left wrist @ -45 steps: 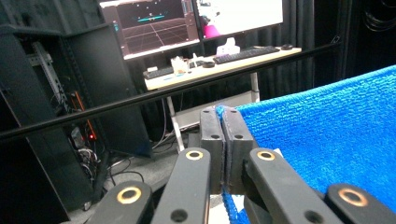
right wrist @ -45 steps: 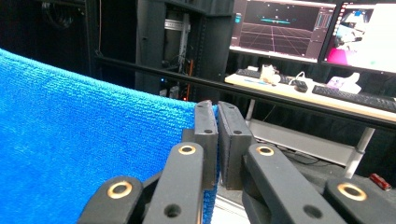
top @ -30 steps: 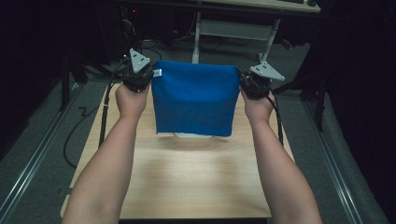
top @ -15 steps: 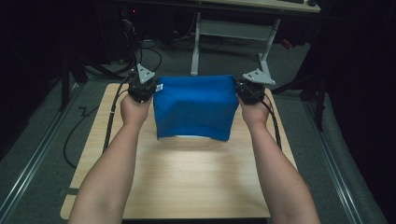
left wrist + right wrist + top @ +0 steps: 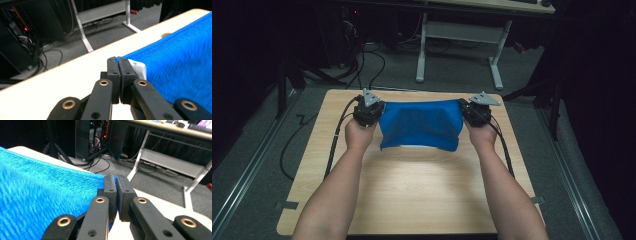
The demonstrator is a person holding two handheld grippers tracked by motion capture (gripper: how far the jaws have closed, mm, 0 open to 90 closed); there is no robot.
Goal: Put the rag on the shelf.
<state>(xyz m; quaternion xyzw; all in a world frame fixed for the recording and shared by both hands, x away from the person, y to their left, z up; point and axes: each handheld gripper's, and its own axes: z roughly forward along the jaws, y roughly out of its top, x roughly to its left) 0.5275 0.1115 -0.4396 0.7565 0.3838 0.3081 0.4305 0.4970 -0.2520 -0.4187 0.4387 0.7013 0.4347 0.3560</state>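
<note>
A blue cloth (image 5: 421, 125) hangs stretched between both grippers over the far half of the wooden table (image 5: 412, 190). My left gripper (image 5: 373, 109) is shut on the cloth's left top corner, where a white tag (image 5: 137, 67) shows beside the jaws. In the left gripper view the left gripper (image 5: 118, 62) pinches the blue cloth (image 5: 180, 67) at its edge. My right gripper (image 5: 468, 110) is shut on the right top corner. The right gripper view has the right gripper (image 5: 115, 181) clamped on the blue cloth (image 5: 42, 197), which spreads off to the left.
Past the table's far edge stands a white desk frame (image 5: 459, 35) on grey floor. Black cables (image 5: 337, 135) trail from the left gripper along the table's left side. Metal rails (image 5: 247, 175) run beside the table. Dark equipment (image 5: 95, 135) stands at the back.
Both grippers have moved away from the person and lower with the cloth held taut. The cloth's hanging part now looks shorter, its lower edge near the tabletop.
</note>
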